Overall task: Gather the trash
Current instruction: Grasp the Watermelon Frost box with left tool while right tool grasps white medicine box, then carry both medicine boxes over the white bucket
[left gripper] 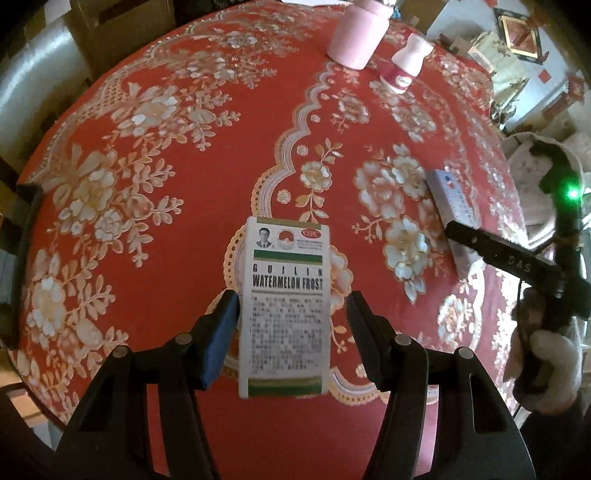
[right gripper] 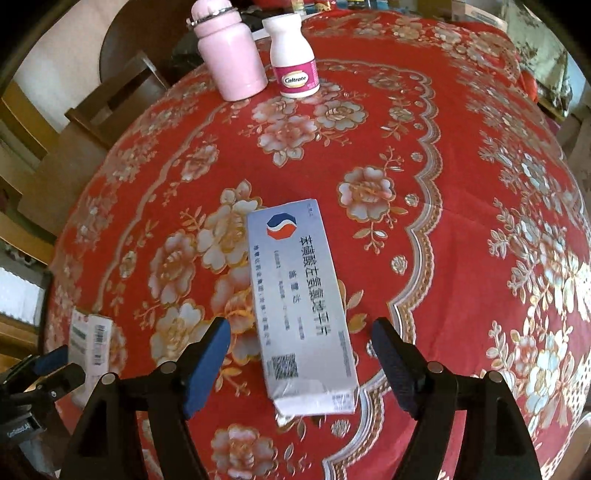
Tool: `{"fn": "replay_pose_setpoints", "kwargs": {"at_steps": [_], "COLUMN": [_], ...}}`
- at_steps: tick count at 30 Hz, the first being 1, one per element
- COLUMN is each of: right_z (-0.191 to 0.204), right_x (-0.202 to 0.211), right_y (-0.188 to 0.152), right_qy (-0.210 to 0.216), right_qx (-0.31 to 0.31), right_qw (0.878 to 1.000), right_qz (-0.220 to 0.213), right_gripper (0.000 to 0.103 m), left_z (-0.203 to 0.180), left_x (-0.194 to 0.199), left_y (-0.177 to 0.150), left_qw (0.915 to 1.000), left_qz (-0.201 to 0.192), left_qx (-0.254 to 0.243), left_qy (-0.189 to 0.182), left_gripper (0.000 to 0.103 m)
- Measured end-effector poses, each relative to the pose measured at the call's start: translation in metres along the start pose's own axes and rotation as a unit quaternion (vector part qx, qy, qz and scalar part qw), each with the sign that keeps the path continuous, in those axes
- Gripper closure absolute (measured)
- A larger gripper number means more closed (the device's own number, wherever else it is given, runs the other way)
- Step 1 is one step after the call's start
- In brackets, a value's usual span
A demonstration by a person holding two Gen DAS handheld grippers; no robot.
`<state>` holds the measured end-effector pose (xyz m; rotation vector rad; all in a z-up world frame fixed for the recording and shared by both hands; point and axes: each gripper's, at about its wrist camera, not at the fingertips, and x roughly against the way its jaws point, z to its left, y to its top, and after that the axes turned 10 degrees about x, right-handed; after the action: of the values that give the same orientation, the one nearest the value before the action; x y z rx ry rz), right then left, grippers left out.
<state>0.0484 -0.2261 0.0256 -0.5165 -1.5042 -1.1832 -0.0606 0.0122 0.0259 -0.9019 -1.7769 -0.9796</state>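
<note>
Red cloth with pale gold-edged flowers [left gripper: 155, 192] covers the round table, glossy like oilcloth.

From the left wrist view, the left gripper [left gripper: 291, 314] hangs over a white card box marked Watermelon Frost [left gripper: 284, 306], which lies flat on the cloth. Its jaws stand part open either side of the box; the blue pad [left gripper: 221, 332] looks just at the box's edge, the other one clearly apart, so nothing is gripped yet. Beyond the box, far up the cloth, stand a pink flask [left gripper: 358, 33] and a small white pill bottle [left gripper: 406, 62].

From the right wrist view, the right gripper [right gripper: 299, 354] straddles a long silvery medicine carton [right gripper: 299, 291], flat, its near flap torn and crumpled. The jaws stand wide, well clear of both sides.

I judge both hands are lining up a pick. Next, each needs to drop lower and squeeze across the narrow width; thin card will dent under a hard pinch.
</note>
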Motion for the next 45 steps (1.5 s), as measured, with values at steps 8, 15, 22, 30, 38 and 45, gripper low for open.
{"fn": "replay_pose_setpoints", "kwargs": {"at_steps": [8,15,22,30,38,45], "right_z": [0.006,-0.007,-0.032,-0.075,-0.13,-0.177], "right_x": [-0.003,0.024,0.064,0.106,0.15,0.183], "right_y": [0.005,-0.011,-0.042,-0.09,-0.158,-0.226], "right_qy": [-0.049,-0.03,-0.025,-0.041,-0.08,-0.118], "right_qx": [0.03,0.008,-0.034,-0.098,-0.178,-0.252], "right_qw": [0.998,0.999,0.997,0.991,0.977,0.957], "right_qz": [-0.015,-0.034,-0.057,-0.075,-0.086,-0.086], "right_gripper": [0.056,0.057,0.057,0.057,0.057,0.057], "left_z": [-0.007,-0.026,-0.082,-0.156,-0.235,-0.309], "left_x": [-0.016,-0.012,-0.001,0.005,0.006,-0.001], "left_y": [0.006,0.006,-0.003,-0.025,-0.062,-0.108], "left_qw": [0.9999,0.9998,0.9971,0.9893,0.9725,0.9506], "left_qz": [-0.001,-0.001,-0.011,-0.01,-0.002,0.018], "left_qx": [-0.004,-0.02,-0.071,-0.137,-0.218,-0.289], "left_qy": [0.014,0.001,-0.023,-0.05,-0.082,-0.113], "left_gripper": [0.046,0.052,0.052,0.052,0.052,0.052]}}
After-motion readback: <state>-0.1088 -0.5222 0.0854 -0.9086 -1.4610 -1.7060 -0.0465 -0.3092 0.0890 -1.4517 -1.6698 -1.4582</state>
